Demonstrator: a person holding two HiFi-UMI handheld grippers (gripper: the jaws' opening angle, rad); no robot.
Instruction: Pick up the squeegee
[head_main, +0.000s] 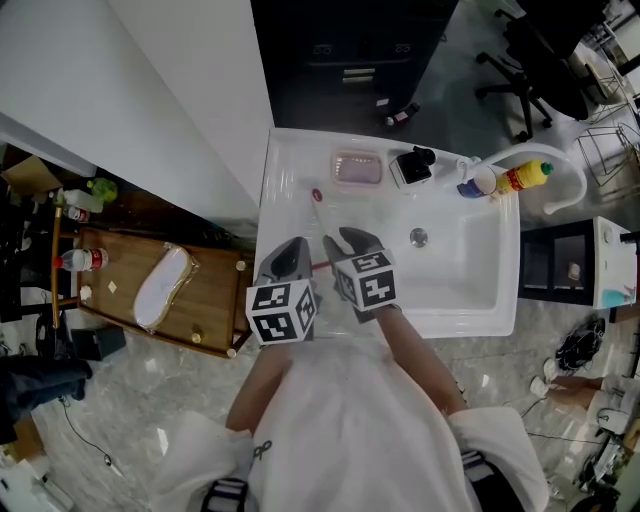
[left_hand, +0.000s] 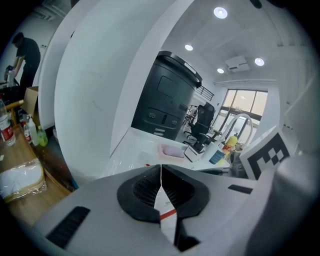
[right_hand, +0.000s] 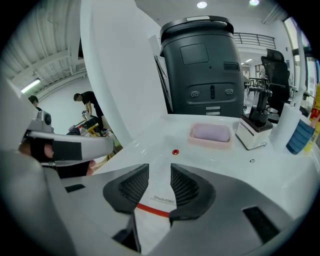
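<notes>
status: right gripper (right_hand: 160, 186) is open, jaws well apart, pads pressing on nothing. squeegee (right_hand: 156, 204) lies right under the gap, a white body with a red band and some small print. left gripper (left_hand: 161, 192) is closed down to a hairline and we see nothing gripped in it. the same white-and-red piece shows just below its jaws.

in the head view both grippers sit at lower centre, with the squeegee (head_main: 321, 264) between them on the left ledge of the white sink (head_main: 290, 160). pink soap dish (head_main: 357, 168) is further up-frame, well apart.

handling, our read: light, with a stiff plastic body and probably a soft blade edge, which we can't make out here. it's smooth plastic on a glossy ledge, possibly wet, so we expect it to skate if nudged. it lies flat and low, so we'd close across the narrow white body near the red band, not on the blade, and square the pads first.
</notes>
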